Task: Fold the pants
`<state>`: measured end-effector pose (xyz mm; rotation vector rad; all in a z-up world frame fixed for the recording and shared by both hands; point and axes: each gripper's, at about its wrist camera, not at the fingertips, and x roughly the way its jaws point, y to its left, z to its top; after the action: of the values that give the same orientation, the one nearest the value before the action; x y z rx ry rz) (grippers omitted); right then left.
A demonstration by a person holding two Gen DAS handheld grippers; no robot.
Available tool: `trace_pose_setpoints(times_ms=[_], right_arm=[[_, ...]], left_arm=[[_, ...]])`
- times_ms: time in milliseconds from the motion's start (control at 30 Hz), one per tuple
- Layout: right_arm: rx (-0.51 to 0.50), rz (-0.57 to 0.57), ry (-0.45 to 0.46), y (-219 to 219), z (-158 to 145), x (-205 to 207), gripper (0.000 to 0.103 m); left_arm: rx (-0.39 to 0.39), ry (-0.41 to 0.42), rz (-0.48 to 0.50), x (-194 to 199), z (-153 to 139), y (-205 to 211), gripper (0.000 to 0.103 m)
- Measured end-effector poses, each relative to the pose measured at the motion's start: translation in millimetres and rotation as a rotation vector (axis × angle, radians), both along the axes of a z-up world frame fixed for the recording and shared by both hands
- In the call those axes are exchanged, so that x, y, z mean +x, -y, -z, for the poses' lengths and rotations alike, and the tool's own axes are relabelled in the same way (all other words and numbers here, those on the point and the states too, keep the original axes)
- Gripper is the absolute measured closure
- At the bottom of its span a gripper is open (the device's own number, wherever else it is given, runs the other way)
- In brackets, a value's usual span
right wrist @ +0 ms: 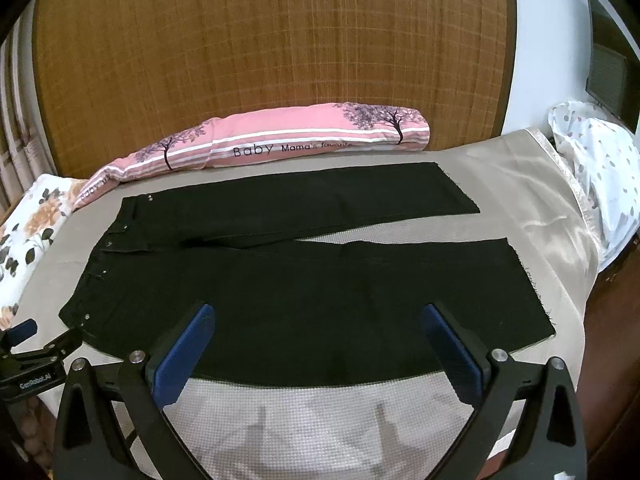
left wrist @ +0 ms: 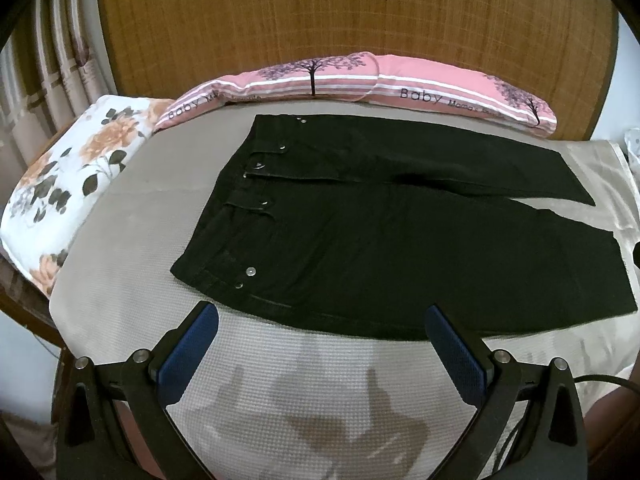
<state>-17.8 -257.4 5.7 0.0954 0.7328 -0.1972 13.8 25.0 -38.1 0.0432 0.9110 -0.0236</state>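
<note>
Bed (left wrist: 132, 216) fills both views, grey-beige cover; brown headboard (left wrist: 320, 20) across the top. Black pants (right wrist: 304, 292) lie flat mid-frame, waistband left, 2 legs splayed right in a narrow V; laid out this way so one leg can fold over the other. Pink bolster (right wrist: 256, 144) along the upper edge, floral pillow (left wrist: 68, 176) at left, both off the pants. Left gripper (left wrist: 322, 324) and right gripper (right wrist: 318, 324) hover at bottom centre above the near leg edge, jaws wide apart, empty. Probably not touching fabric; fisheye makes height unclear.
</note>
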Motion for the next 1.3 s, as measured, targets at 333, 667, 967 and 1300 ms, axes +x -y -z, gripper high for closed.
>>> trace_pose_setpoints(times_ms=[333, 667, 967, 1300], right_arm=[[0.002, -0.001, -0.003, -0.8, -0.2, 0.2, 0.001], [0.006, -0.003, 0.001, -0.7, 1.3, -0.8, 0.001], [0.008, -0.003, 0.000, -0.7, 1.4, -1.6, 0.001], [0.003, 0.000, 0.002, -1.3, 3.9, -2.4, 0.001]], left_arm=[[0.008, -0.004, -0.002, 0.2, 0.8, -1.3, 0.001], [0.010, -0.006, -0.004, 0.7, 0.0, 1.9, 0.001], [0.016, -0.008, -0.007, 0.5, 0.4, 4.8, 0.001], [0.018, -0.012, -0.008, 0.6, 1.5, 7.3, 0.001]])
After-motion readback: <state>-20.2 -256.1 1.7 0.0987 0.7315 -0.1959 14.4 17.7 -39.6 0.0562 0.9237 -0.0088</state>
